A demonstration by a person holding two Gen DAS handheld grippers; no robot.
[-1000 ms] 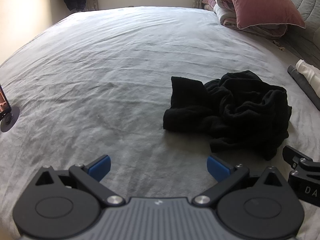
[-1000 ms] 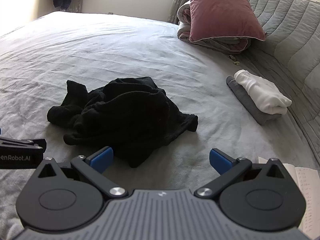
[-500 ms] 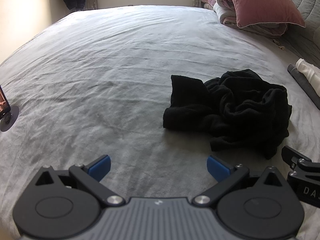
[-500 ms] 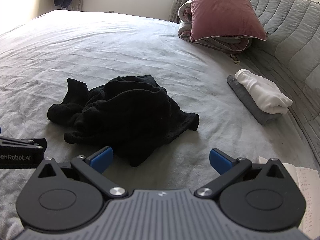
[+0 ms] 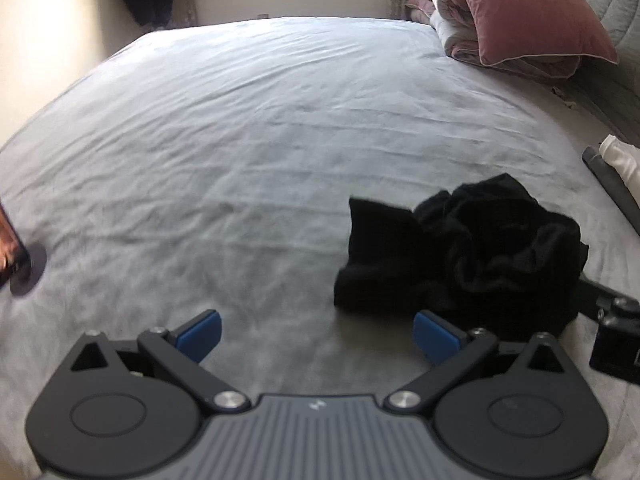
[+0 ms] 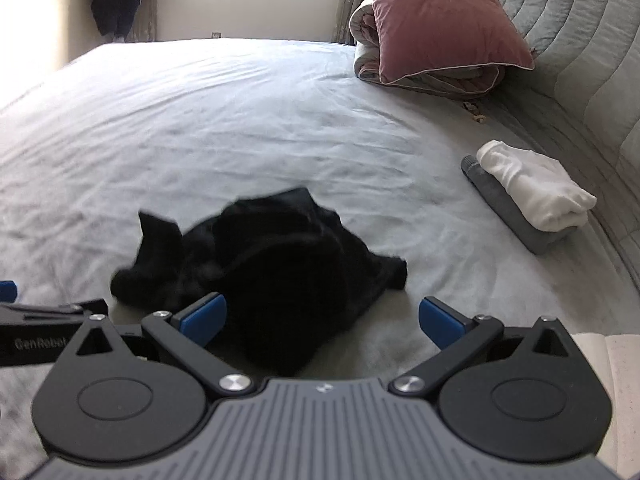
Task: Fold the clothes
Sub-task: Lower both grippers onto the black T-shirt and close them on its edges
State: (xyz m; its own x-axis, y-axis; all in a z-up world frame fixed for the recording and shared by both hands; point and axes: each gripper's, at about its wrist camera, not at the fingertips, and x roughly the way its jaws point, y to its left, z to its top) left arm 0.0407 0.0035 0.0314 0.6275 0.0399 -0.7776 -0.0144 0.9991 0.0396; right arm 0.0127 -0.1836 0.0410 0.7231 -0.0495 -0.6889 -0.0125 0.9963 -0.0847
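Both grippers have moved closer to the crumpled black garment (image 6: pixel 272 264) in the last second: the right gripper (image 6: pixel 322 320) now has the near edge of the pile between its wide-open fingers, and the left gripper (image 5: pixel 318 332), also wide open and holding nothing, sits just beside it. It looks like a grab is coming, because the garment lies bunched, not folded. It rests on a big grey bed sheet (image 5: pixel 260 120), with a pink pillow (image 6: pixel 444 20) and folded white and grey clothes (image 6: pixel 532 188) farther off.
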